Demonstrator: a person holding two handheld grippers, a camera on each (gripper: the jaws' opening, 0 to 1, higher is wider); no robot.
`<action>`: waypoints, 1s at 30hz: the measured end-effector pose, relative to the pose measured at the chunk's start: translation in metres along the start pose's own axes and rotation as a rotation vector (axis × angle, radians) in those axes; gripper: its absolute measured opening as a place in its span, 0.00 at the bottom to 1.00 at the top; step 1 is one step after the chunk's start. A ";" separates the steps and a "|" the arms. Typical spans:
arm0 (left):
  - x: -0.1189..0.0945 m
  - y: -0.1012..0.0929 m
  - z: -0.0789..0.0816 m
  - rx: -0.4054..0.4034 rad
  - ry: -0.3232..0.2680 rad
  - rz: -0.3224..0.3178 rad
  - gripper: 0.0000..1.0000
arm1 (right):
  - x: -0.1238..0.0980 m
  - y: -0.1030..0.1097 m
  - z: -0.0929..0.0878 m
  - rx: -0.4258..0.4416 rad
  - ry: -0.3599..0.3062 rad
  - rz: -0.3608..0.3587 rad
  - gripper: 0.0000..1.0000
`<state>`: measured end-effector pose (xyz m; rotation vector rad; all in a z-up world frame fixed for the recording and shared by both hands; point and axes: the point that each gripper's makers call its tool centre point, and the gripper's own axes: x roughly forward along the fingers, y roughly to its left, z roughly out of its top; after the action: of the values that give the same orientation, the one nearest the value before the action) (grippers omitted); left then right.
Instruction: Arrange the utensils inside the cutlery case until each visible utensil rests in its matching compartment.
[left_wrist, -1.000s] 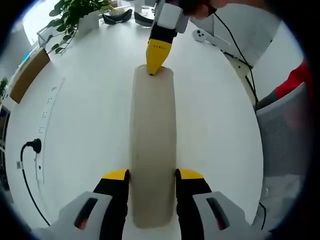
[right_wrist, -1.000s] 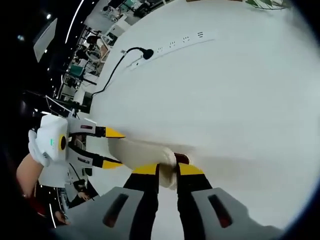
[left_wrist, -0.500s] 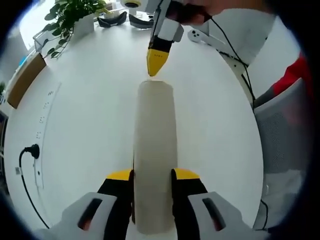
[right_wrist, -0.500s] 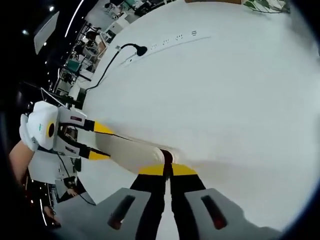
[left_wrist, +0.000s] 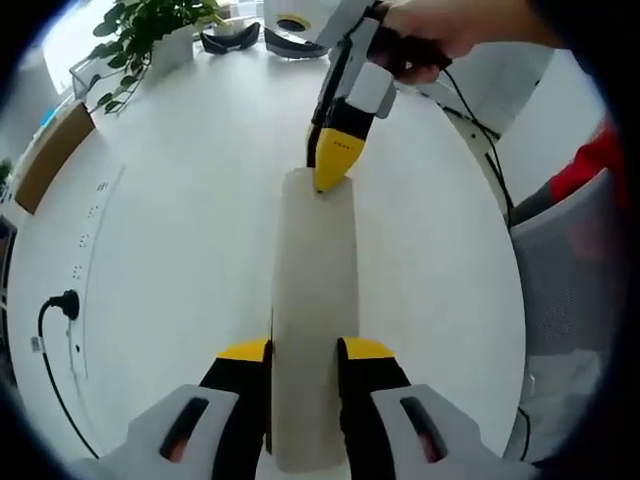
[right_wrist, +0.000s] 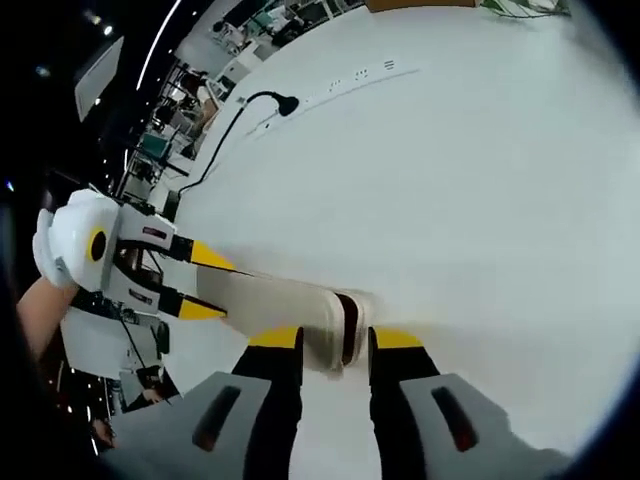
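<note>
in the left gripper view the left gripper (left_wrist: 303, 352) sits nearest, its two yellow-tipped jaws pinching the near end of the cutlery case (left_wrist: 315, 330), one jaw on each long side. the case is a long, pale beige, closed box with rounded ends, lying lengthwise away from the camera on the white table (left_wrist: 170, 250). at its far end the right gripper (left_wrist: 337, 160) comes down from above with its yellow tip touching the top edge of the case; a hand (left_wrist: 450, 25) holds that gripper, and a black cable trails from it. to the left on the table lies a white power strip (left_wrist: 85, 265) with a black plug (left_wrist: 68, 300) and cord. further back stand a potted plant (left_wrist: 150, 30) and some dark headsets (left_wrist: 235, 38). a grey chair (left_wrist: 575, 280) is at the right edge.

in the right gripper view the right gripper (right_wrist: 335, 342) is nearest, its jaws spread apart on either side of the rounded end of the cutlery case (right_wrist: 285, 305); whether they touch it i cannot tell. the end of the case shows a dark seam. the case runs off to the left, where the left gripper (right_wrist: 200, 280) clamps its other end between yellow tips. beyond, the white table (right_wrist: 470, 180) stretches away with the power strip (right_wrist: 340, 85) and black plug (right_wrist: 285, 103) near its far edge.
</note>
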<state>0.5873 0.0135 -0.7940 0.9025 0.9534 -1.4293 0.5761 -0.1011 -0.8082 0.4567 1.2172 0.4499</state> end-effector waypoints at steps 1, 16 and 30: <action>0.000 0.000 0.000 -0.003 -0.001 0.002 0.26 | 0.005 -0.004 0.001 0.043 -0.003 0.007 0.24; -0.006 0.001 -0.011 0.015 -0.009 0.010 0.40 | 0.001 -0.005 0.005 0.121 -0.040 0.044 0.20; -0.003 -0.008 -0.039 0.141 0.061 0.074 0.39 | -0.003 -0.006 0.002 0.169 -0.032 0.071 0.18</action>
<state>0.5802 0.0510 -0.8056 1.0803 0.8631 -1.4259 0.5777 -0.1074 -0.8087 0.6512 1.2156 0.4006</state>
